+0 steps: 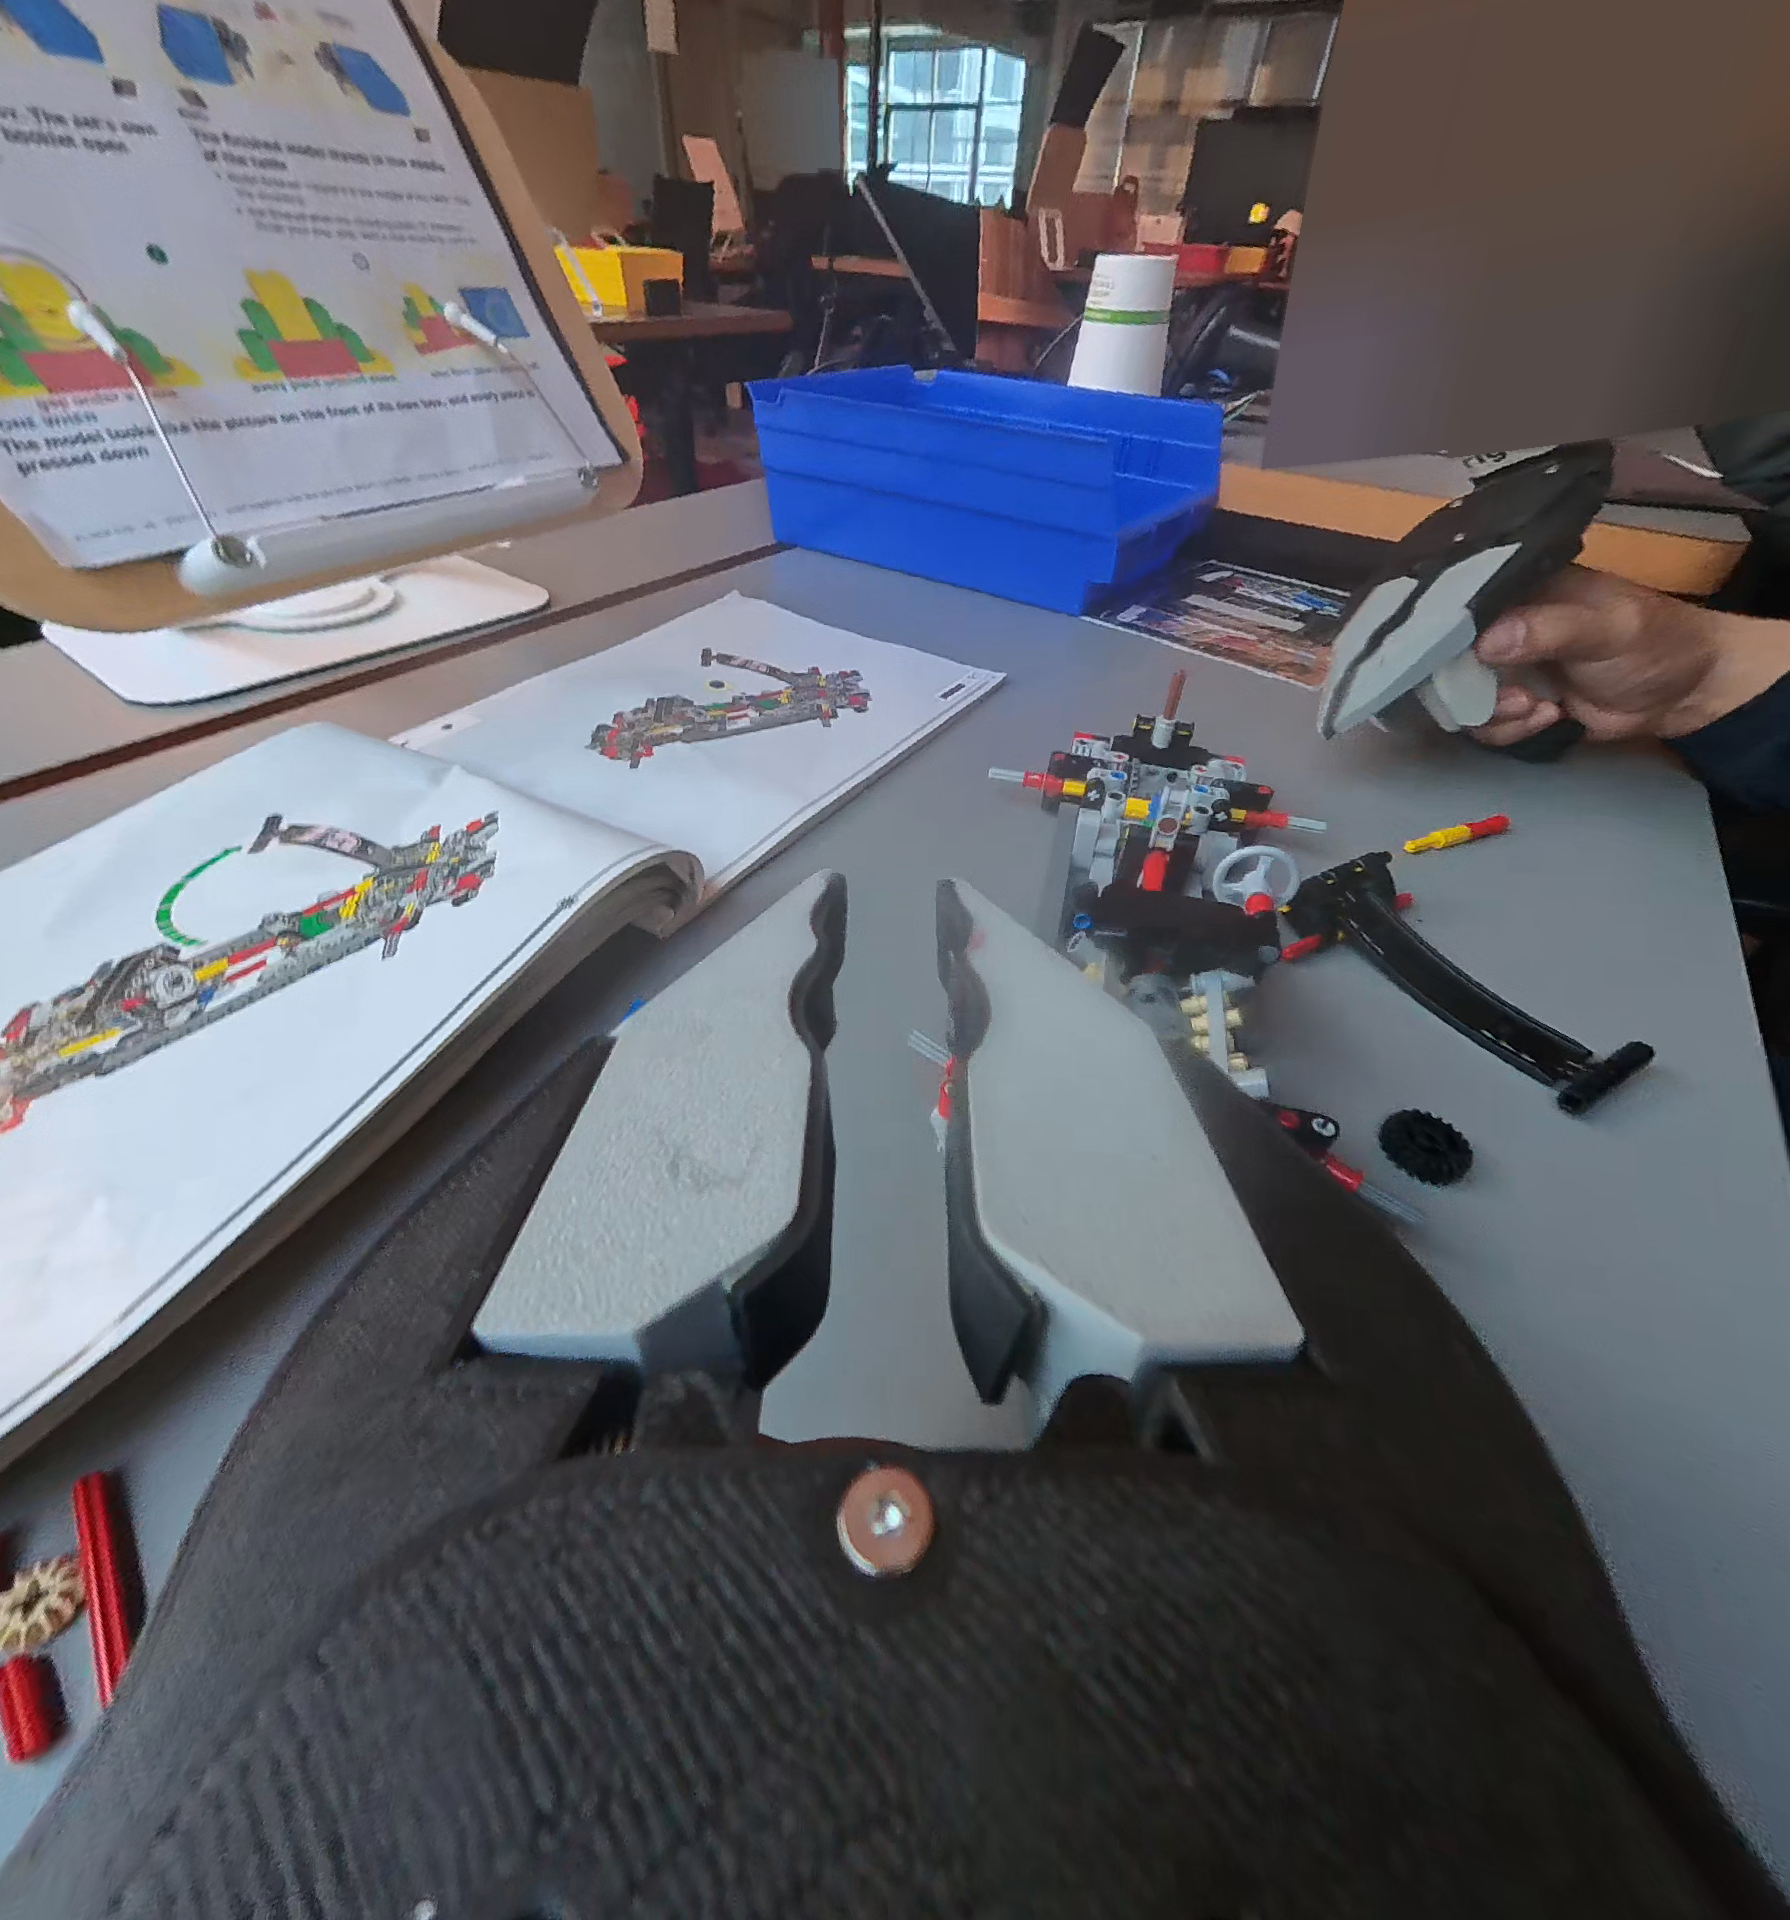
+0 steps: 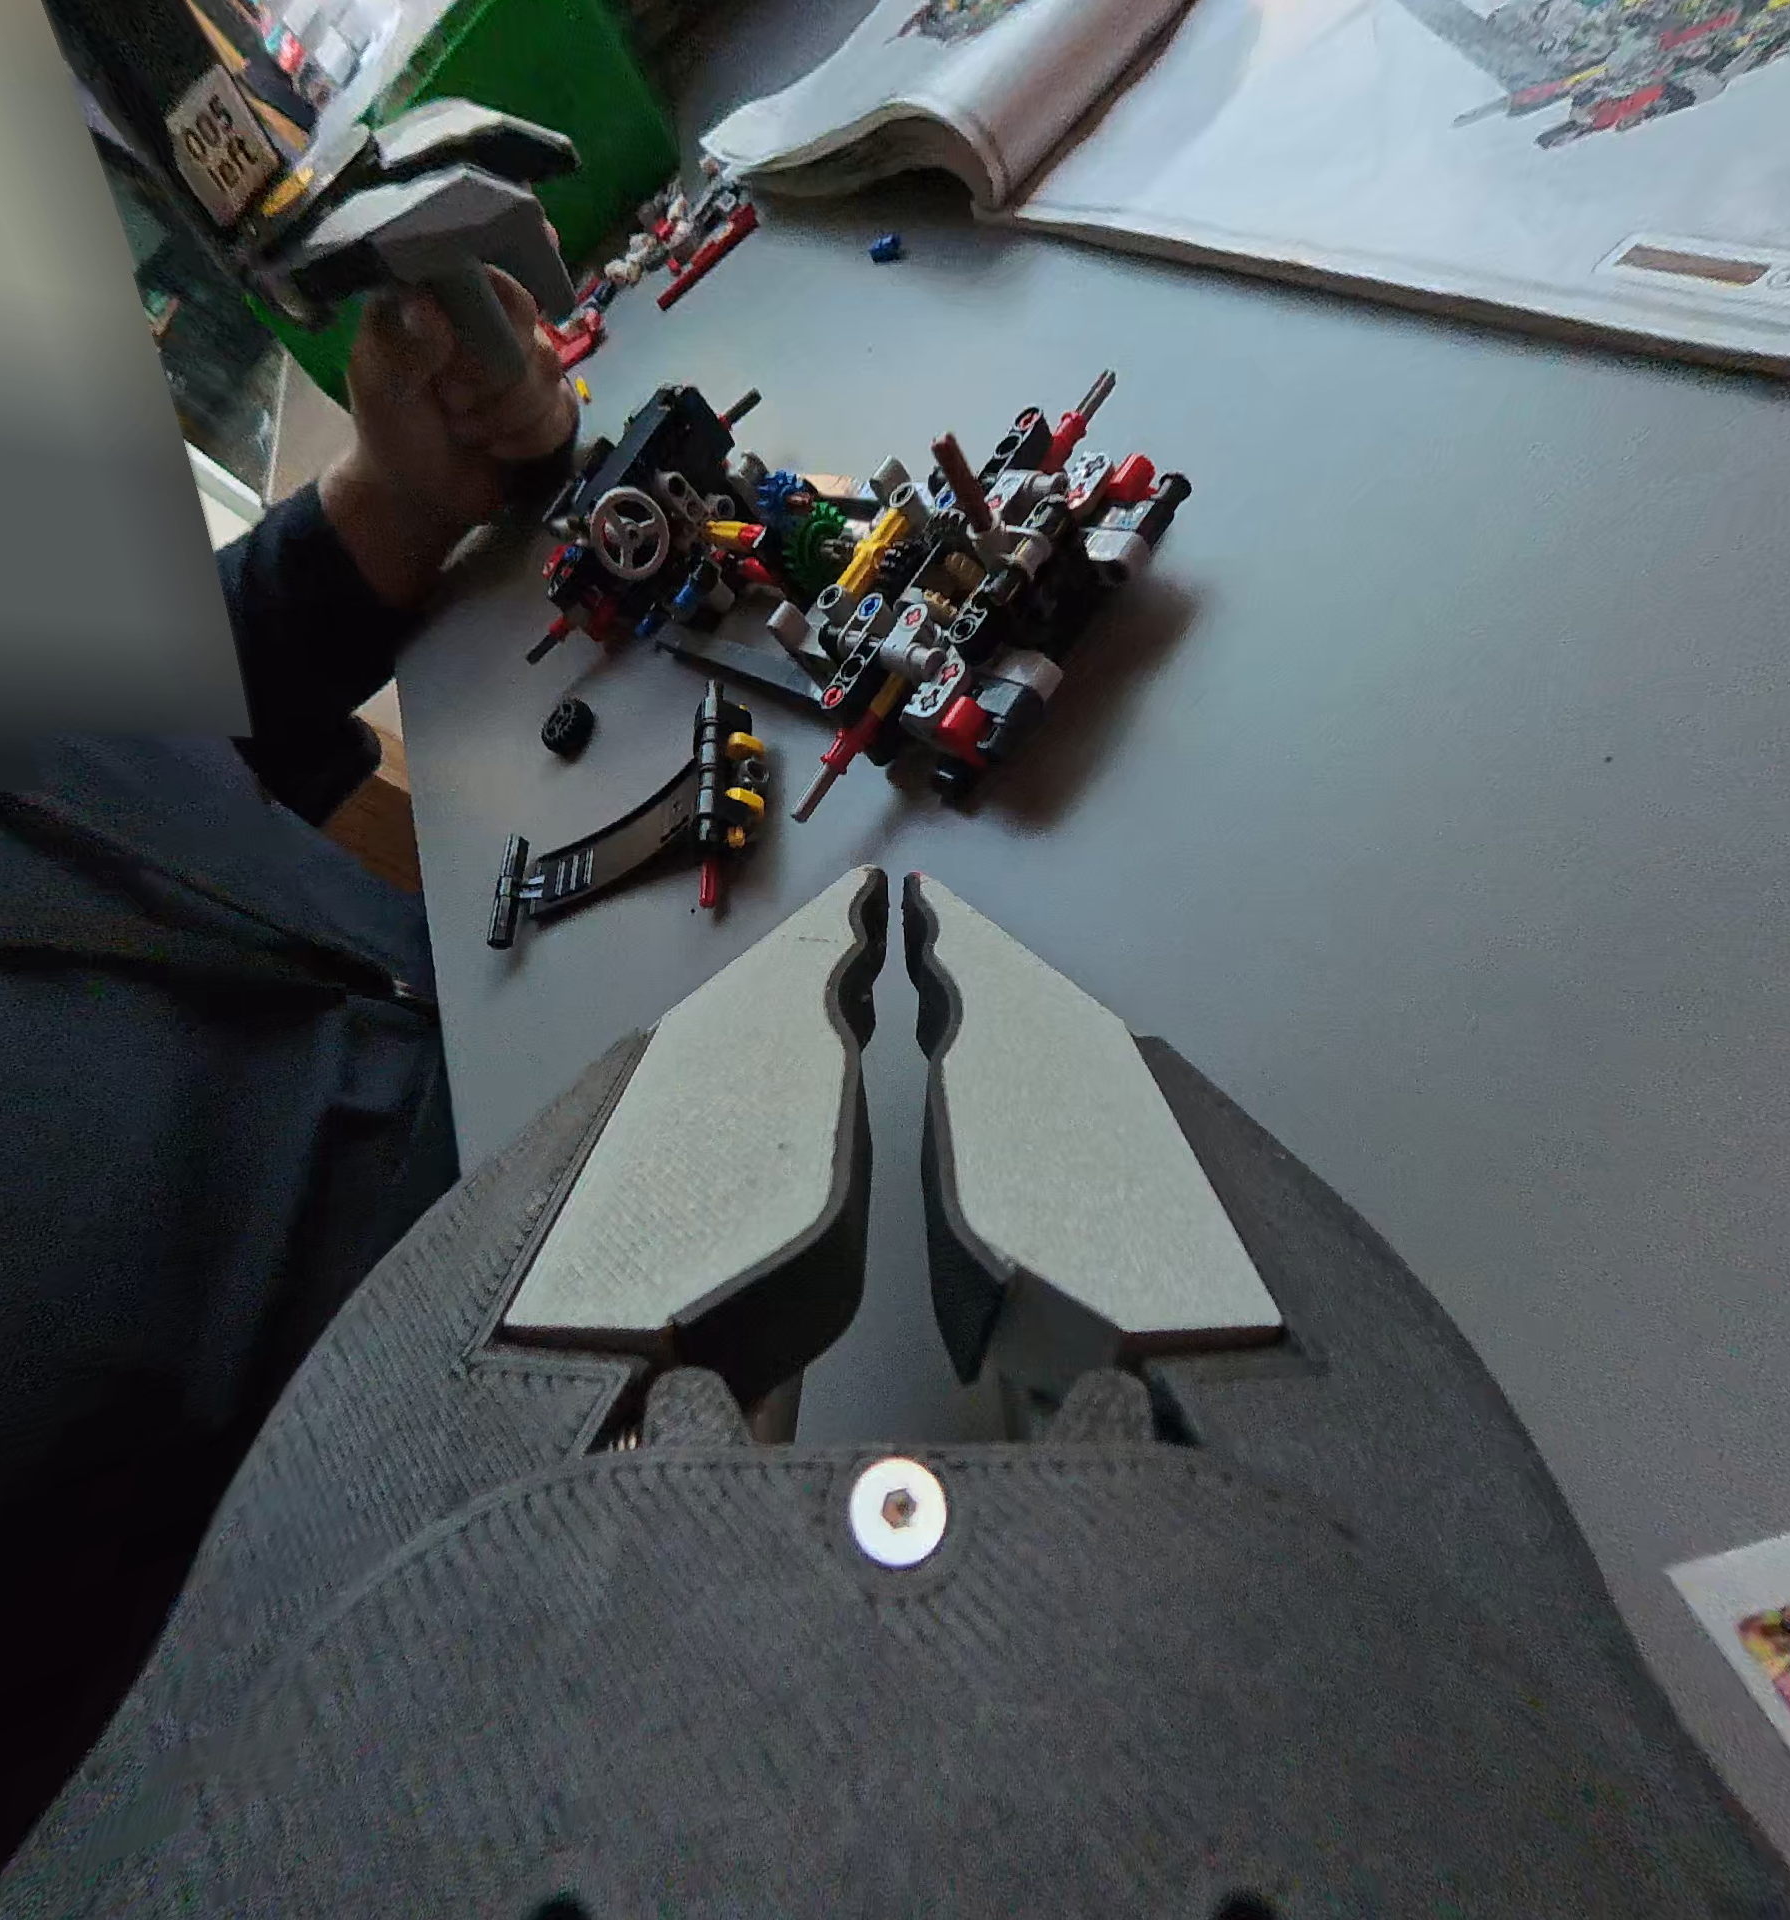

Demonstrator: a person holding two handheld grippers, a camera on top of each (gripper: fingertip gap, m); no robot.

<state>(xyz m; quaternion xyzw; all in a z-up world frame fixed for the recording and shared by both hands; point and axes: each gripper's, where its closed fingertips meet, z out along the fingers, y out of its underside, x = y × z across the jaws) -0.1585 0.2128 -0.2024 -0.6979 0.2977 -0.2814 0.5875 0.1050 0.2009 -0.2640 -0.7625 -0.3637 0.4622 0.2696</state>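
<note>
Two grey fingers of the left gripper [image 1: 889, 914] stood apart in the left wrist view, with bare grey table [image 1: 1556, 1351] showing in the gap and nothing pinched between them. Just to their right sat a half-built brick model [image 1: 1171, 852] with a small grey steering wheel; a curved black piece [image 1: 1462, 987] and a black gear [image 1: 1425, 1145] lay beyond it. An open instruction booklet [image 1: 299, 966] lay to the left, a blue bin [image 1: 984, 488] far behind. The right gripper [image 1: 1340, 686] (held in a hand [image 1: 1597, 665]) hovered at the far right, its fingers together.

From the right wrist view, the right gripper [image 2: 895, 883] showed its tips nearly meeting, only a sliver between them, over bare table. The model [image 2: 870, 582] sat beyond, the curved piece [image 2: 642, 831] to the left of the tips, and the left gripper [image 2: 434, 208] was raised at far left.
</note>
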